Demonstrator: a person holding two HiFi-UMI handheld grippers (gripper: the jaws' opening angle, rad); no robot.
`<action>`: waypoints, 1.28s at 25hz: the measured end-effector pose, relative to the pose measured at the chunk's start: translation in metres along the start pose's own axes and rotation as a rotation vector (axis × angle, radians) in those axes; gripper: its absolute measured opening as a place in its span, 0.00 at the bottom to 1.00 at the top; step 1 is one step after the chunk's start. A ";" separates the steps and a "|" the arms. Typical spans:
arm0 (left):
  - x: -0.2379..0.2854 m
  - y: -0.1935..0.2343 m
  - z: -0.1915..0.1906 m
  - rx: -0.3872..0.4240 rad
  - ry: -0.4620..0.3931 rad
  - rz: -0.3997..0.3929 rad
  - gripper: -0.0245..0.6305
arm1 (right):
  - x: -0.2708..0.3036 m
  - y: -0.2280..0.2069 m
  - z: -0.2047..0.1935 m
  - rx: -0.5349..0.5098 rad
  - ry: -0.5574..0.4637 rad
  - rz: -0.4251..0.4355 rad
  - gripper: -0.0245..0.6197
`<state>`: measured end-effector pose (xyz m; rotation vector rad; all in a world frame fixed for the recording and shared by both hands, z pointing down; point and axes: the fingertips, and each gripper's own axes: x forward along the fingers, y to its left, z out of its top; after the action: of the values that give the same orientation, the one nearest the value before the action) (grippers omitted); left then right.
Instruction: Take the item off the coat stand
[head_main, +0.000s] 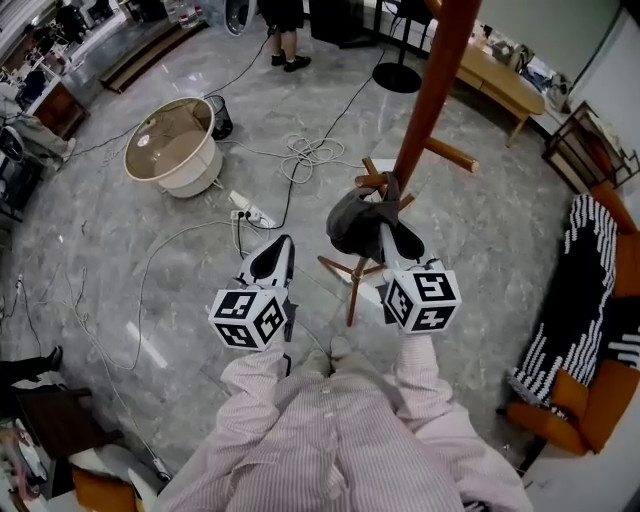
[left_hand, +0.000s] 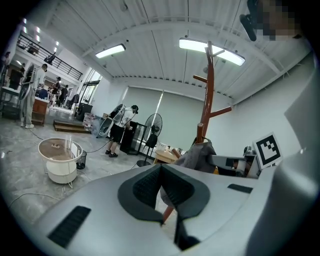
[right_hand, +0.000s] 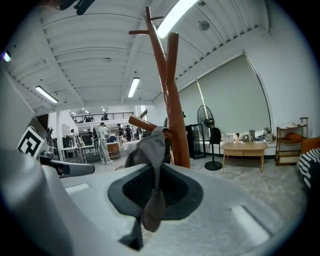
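Note:
A brown wooden coat stand (head_main: 430, 90) rises from the marble floor, with short pegs low on its pole. A grey cloth item (head_main: 355, 222) hangs on one peg. My right gripper (head_main: 387, 236) is shut on a fold of this cloth; in the right gripper view the grey cloth (right_hand: 150, 150) runs down between the closed jaws of the right gripper (right_hand: 152, 186), beside the stand's pole (right_hand: 176, 100). My left gripper (head_main: 283, 248) is held to the left of the stand, apart from the cloth. Its jaws meet with nothing between them (left_hand: 161, 174); the grey item (left_hand: 199, 154) shows beyond them.
A round white tub (head_main: 172, 148) and a small black bin (head_main: 220, 115) stand to the far left. Cables (head_main: 310, 150) and a power strip (head_main: 250, 213) lie on the floor. A wooden bench (head_main: 500, 75), a fan base (head_main: 397, 76), an orange sofa (head_main: 590, 410) and a standing person (head_main: 285, 40) surround the area.

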<state>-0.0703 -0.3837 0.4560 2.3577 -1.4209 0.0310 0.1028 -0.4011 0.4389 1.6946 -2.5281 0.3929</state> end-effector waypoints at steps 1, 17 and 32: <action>-0.002 0.000 0.001 0.000 -0.004 0.001 0.04 | -0.001 0.002 0.002 -0.002 -0.005 0.002 0.08; -0.034 0.013 0.021 0.007 -0.070 0.023 0.04 | -0.004 0.042 0.032 -0.047 -0.069 0.062 0.08; -0.063 0.035 0.032 0.006 -0.098 0.058 0.04 | 0.002 0.088 0.035 -0.086 -0.081 0.147 0.08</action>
<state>-0.1362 -0.3548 0.4241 2.3517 -1.5374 -0.0656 0.0237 -0.3806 0.3902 1.5312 -2.6939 0.2243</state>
